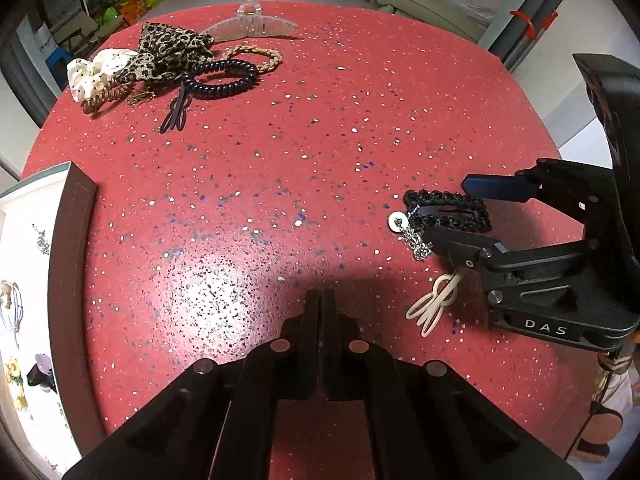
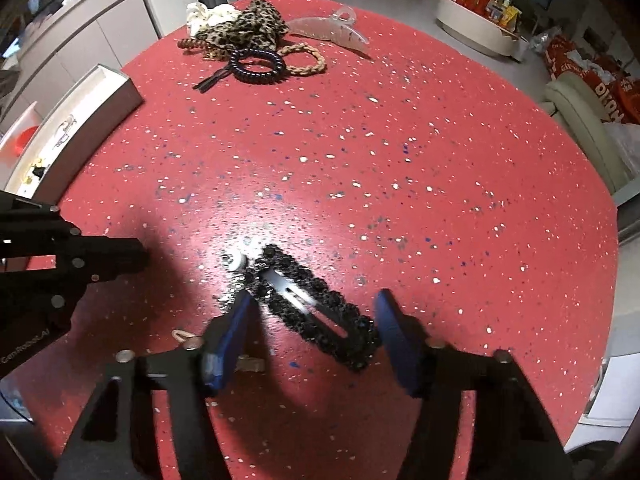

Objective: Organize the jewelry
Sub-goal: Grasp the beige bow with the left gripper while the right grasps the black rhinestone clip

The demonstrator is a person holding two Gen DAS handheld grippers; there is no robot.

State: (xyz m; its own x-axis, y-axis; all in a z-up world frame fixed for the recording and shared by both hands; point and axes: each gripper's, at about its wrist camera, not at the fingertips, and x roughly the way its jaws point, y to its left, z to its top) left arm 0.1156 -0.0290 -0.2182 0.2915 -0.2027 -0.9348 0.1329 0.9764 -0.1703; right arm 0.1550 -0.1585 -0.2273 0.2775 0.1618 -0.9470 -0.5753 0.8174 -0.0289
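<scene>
Black and beaded, the triangular snap clip (image 2: 316,304) lies flat on the red speckled desk (image 2: 400,160), between the spread blue-padded fingers (image 2: 390,320) of the right gripper (image 2: 316,312), which are released and grasp nothing. Its rim is bumpy with dark beads; a smooth metal tongue runs down its middle. At its narrow end sit a small white disc earring (image 1: 398,222) and a glittery silver chain piece (image 1: 418,242), touching or just beside it. A cream looped hair tie (image 1: 434,306) lies near, partly under the right gripper's body.

Closed together, the left gripper (image 1: 320,300) has its dark fingers clenched on nothing, hovering over bare desk well apart from the clip.

At the far edge lies a heap: leopard-print scrunchie (image 1: 172,50), white dotted scrunchie (image 1: 100,70), black coil tie (image 1: 224,78), braided beige band (image 1: 256,56), clear claw clip (image 1: 252,24). A white-lined tray (image 1: 70,240) with brown wall holds small pieces at the left edge. Wide open desk spreads between.
</scene>
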